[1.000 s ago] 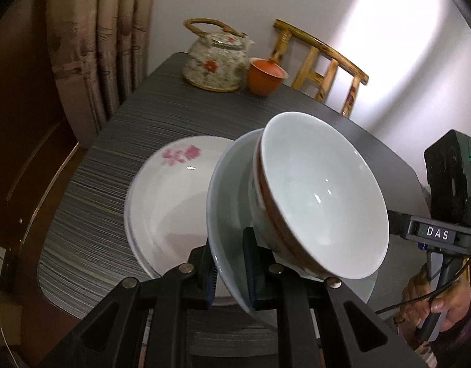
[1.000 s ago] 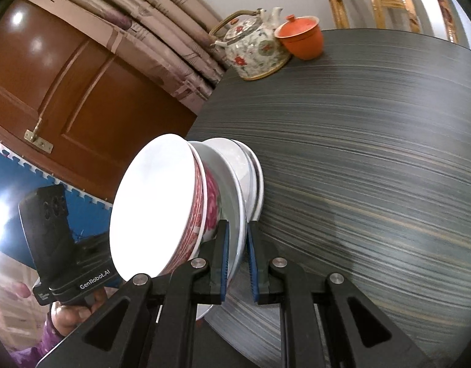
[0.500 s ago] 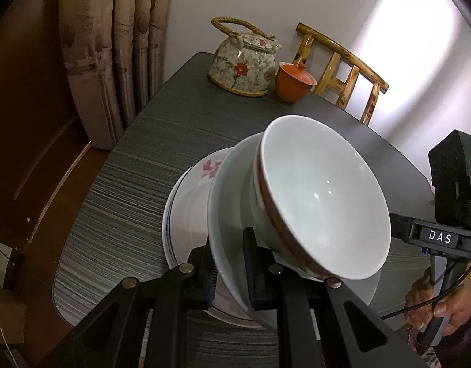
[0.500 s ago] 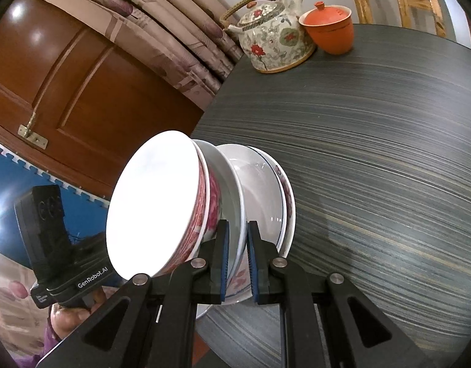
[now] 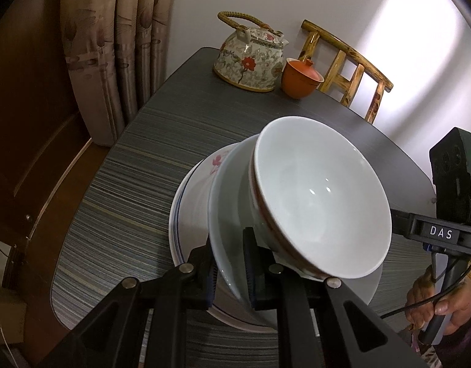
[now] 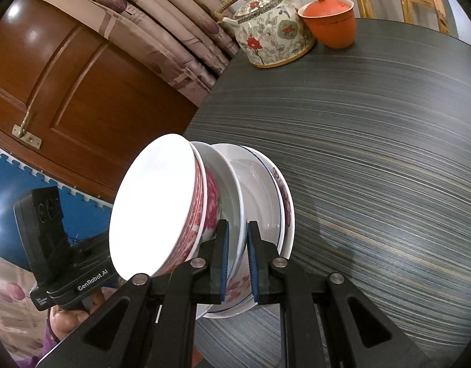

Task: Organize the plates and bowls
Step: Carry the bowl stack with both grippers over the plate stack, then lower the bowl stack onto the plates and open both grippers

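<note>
A white bowl [image 5: 321,196] with a red-patterned outside [image 6: 204,202] sits in a pale deep plate [image 5: 226,202]. My left gripper [image 5: 229,263] is shut on that plate's near rim. My right gripper [image 6: 237,260] is shut on the opposite rim of the same plate [image 6: 232,190]. Both hold it just above a flat white plate with a blue rim and pink flowers [image 5: 192,196], which lies on the dark striped table [image 5: 137,165] and shows in the right wrist view [image 6: 266,202]. Whether the held plate touches the lower one is unclear.
A floral teapot [image 5: 250,58] and an orange lidded cup [image 5: 299,78] stand at the table's far edge, in front of a wooden chair [image 5: 348,67]. Curtains [image 5: 112,46] and a wooden door [image 6: 66,76] lie left of the table.
Both grippers have moved the plate with the bowl over the flat flowered plate, which is now mostly covered. The teapot and cup appear nearer in the right wrist view.
</note>
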The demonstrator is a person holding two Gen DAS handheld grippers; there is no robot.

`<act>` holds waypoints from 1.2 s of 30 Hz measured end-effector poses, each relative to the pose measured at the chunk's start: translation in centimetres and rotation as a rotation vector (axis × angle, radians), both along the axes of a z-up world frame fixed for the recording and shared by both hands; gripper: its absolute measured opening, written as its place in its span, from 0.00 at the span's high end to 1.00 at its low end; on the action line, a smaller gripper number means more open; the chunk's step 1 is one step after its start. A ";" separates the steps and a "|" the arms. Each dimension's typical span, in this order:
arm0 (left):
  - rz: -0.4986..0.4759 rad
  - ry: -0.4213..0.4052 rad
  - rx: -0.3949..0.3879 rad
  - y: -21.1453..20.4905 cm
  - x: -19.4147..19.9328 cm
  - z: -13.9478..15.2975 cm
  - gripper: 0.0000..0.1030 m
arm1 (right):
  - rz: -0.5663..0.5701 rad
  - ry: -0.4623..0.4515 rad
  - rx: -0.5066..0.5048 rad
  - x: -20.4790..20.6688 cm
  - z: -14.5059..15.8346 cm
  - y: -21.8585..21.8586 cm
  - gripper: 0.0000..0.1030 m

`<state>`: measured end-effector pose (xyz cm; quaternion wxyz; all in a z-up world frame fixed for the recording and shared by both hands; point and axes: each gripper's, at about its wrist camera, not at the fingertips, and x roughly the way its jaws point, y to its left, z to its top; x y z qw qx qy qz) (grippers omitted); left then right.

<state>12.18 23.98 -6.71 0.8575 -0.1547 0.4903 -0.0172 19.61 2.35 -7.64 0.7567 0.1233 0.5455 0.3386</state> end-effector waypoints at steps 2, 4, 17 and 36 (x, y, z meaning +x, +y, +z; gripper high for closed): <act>0.000 0.000 -0.001 0.0 0.0 0.0 0.87 | -0.003 0.001 0.002 0.0 0.0 0.0 0.87; 0.000 0.002 0.001 0.0 0.0 -0.1 0.87 | -0.002 -0.001 -0.001 0.0 -0.1 0.0 0.87; -0.002 -0.032 0.024 0.3 0.4 0.0 0.87 | -0.010 -0.022 0.006 0.7 -0.6 0.0 0.87; 0.027 -0.080 0.175 -0.5 -1.0 2.2 0.84 | -0.074 -0.047 0.074 -0.3 -0.5 -2.3 0.62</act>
